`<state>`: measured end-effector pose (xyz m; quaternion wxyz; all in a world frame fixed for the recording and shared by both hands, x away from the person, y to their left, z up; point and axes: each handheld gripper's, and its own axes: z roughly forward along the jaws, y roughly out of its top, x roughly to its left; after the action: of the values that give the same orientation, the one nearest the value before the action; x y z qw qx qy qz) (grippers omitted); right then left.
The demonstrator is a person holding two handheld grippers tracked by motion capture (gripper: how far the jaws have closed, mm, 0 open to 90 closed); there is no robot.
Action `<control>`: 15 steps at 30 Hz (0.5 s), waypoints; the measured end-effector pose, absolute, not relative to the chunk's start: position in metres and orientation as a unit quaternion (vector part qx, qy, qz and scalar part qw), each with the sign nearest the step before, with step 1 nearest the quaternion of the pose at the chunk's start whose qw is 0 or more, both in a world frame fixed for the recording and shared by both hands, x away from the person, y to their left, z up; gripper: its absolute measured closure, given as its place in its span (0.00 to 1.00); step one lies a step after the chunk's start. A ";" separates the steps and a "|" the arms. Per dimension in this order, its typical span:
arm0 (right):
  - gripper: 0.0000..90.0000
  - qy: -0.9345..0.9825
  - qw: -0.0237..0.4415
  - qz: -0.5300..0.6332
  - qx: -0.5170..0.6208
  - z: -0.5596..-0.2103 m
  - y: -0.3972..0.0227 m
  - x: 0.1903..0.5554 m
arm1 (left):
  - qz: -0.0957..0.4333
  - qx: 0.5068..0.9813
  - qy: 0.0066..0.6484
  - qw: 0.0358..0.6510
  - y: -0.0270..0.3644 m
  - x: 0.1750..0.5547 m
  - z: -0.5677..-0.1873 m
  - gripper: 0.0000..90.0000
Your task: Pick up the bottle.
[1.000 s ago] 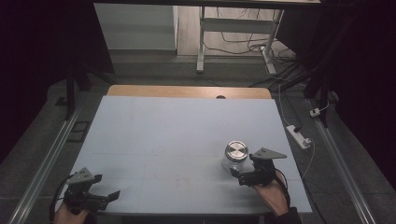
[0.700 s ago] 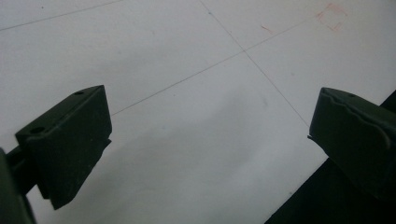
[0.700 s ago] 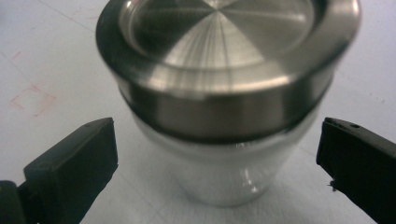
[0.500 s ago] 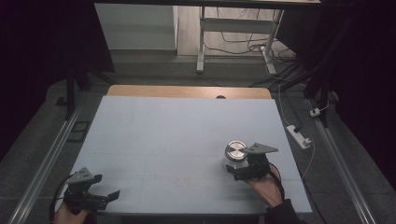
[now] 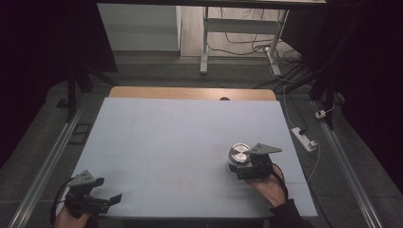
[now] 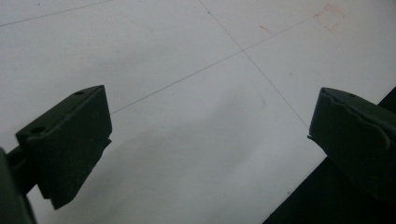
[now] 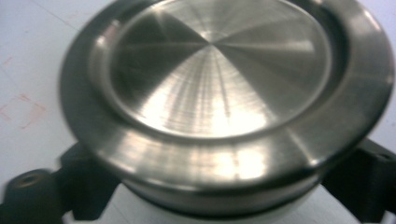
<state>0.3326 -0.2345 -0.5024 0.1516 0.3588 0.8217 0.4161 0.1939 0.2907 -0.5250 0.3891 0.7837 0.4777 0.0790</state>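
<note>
Two hand-held grippers over a pale tabletop (image 5: 180, 142). Right hand-held gripper (image 5: 240, 168) sits at about 4 o'clock from the tabletop's centre, near the right edge, held by a hand (image 5: 268, 187) coming in from 6 o'clock. Its jaws have just been closing, and now they pinch the white body of a round container (image 5: 239, 159) under its brushed steel lid (image 5: 240, 153). In the right gripper view the lid (image 7: 224, 88) looms close, with the black jaws pressed against the white body on either side below the rim. Container stands upright on the tabletop, lid on. Left hand-held gripper (image 5: 102, 202) rests at about 7 o'clock, by the near-left corner; jaws spread wide, nothing between them, bare tabletop (image 6: 201, 107) with faint pencil lines and red marks (image 6: 329, 16) ahead of it. The two grippers are well apart.
</note>
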 end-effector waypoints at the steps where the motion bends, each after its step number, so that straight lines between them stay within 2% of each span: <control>1: 0.14 0.824 0.157 0.414 0.353 -0.502 -0.234 0.332 | 0.079 0.784 0.478 0.389 0.291 0.194 -0.525 0.00; 7: 0.16 0.829 0.178 0.405 0.342 -0.500 -0.233 0.329 | 0.078 0.784 0.478 0.390 0.291 0.194 -0.525 0.00; 15: 0.17 0.827 0.183 0.403 0.348 -0.498 -0.231 0.328 | 0.076 0.783 0.477 0.391 0.291 0.194 -0.525 0.00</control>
<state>0.3283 -0.2313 -0.4976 0.1826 0.3480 0.8267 0.4026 0.1942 0.2912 -0.5251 0.3909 0.7833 0.4774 0.0759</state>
